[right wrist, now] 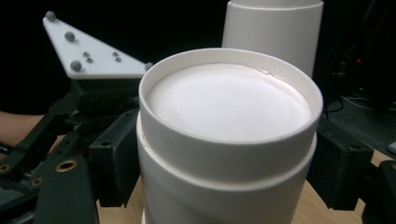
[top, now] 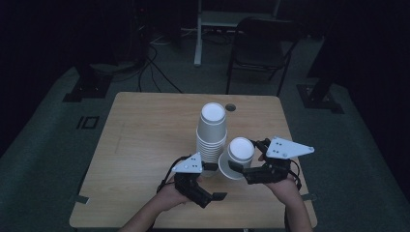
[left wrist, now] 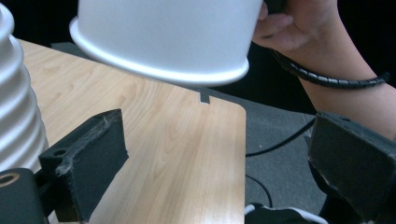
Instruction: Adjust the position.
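Cups are being handled at centre frame: the right gripper (top: 240,170) is clamping an upside-down paper cup (top: 238,157), tilted and raised just right of the cup stack (top: 212,133), while the left gripper (top: 212,181) is waiting below it, jaws apart and empty.

You are working in a dim room: in the high view the table (top: 145,145) is lit softly from above and the floor beyond falls to near black. Up close, the held paper cup (right wrist: 224,140) looks bright and slightly soft, with grain in the dark backgrounds.
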A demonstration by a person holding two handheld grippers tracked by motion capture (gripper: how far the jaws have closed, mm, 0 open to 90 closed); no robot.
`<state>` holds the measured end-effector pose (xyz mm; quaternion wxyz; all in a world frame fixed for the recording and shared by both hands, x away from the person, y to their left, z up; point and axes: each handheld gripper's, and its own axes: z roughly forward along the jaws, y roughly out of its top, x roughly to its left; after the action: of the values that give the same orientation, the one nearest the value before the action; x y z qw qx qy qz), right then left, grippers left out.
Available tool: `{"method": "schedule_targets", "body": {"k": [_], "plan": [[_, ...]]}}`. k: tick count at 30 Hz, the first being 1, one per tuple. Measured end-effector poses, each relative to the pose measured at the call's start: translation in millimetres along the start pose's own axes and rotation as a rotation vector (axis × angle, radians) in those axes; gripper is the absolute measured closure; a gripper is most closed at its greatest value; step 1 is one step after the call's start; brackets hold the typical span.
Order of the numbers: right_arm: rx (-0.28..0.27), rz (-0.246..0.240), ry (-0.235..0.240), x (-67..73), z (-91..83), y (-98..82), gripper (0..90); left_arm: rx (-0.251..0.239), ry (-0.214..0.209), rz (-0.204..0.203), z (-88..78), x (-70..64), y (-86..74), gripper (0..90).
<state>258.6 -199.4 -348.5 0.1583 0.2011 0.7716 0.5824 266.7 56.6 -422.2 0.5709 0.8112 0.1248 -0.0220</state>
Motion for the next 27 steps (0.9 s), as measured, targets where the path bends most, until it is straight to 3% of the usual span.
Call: {"method": "schedule_targets", "body": {"k": [10, 14, 19, 27], "plan": [[0.001, -0.002, 0.012, 2.2, 1.3, 0.1, 21.6, -0.060, -0.045, -0.013, 1.4, -1.4, 4.8, 6.6], [-0.003, -0.002, 0.014, 2.1, 0.4, -0.8, 21.6, -0.095, -0.030, -0.017, -4.0, -0.1, 9.9, 14.5], [-0.011, -0.011, 0.018, 3.2, -2.8, 1.0, 21.6, -0.124, -0.038, -0.017, -11.1, 0.8, 12.4, 16.7], [-0.016, -0.019, 0.031, 4.4, -6.1, 1.5, 21.6, -0.112, -0.029, 0.031, -15.1, 0.9, 13.1, 38.0]]}}
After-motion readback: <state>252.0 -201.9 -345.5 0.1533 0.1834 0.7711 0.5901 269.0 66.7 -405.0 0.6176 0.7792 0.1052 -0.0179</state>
